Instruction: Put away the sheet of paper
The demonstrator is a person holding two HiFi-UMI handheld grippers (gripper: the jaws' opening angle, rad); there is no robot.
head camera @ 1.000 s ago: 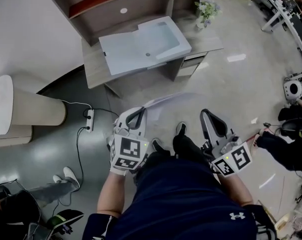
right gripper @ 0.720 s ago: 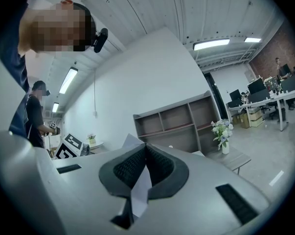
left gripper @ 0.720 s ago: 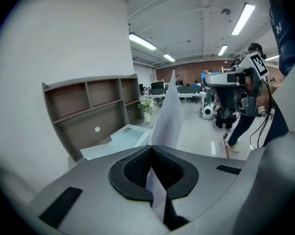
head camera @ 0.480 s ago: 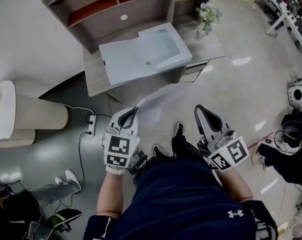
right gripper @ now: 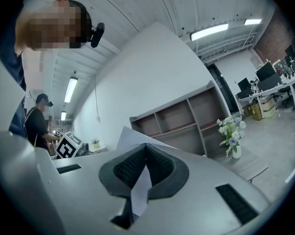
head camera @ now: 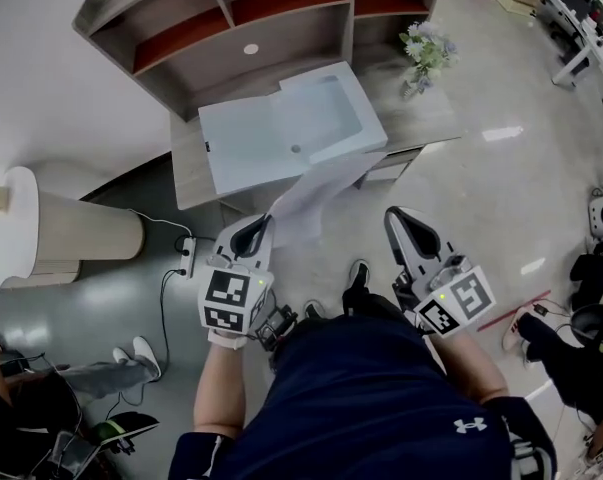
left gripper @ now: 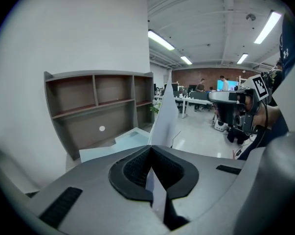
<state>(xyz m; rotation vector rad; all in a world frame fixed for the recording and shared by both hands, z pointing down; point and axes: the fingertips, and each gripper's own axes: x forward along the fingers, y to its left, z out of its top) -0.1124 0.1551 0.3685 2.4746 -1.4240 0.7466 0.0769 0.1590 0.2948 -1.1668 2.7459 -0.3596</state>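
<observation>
A white sheet of paper (head camera: 321, 183) is held up in front of the person, slanting toward the desk's front edge. My left gripper (head camera: 264, 218) is shut on its near left corner. In the left gripper view the sheet (left gripper: 164, 121) stands up out of the closed left gripper (left gripper: 150, 148). My right gripper (head camera: 393, 214) is level with it on the right. The right gripper view shows a strip of the sheet (right gripper: 132, 137) pinched in the closed right gripper (right gripper: 146, 146). A pale open box (head camera: 281, 133) lies on the wooden desk (head camera: 186, 148) ahead.
A wooden shelf unit (head camera: 251, 18) rises behind the desk. A vase of flowers (head camera: 426, 53) stands at the desk's right end. A power strip (head camera: 188, 258) with cables lies on the floor at left, near a white round table (head camera: 6, 228). Other people sit at the edges.
The desk and box have come nearer and shifted down in the head view. The sheet has swung up from lying low between the grippers to slanting toward the desk edge.
</observation>
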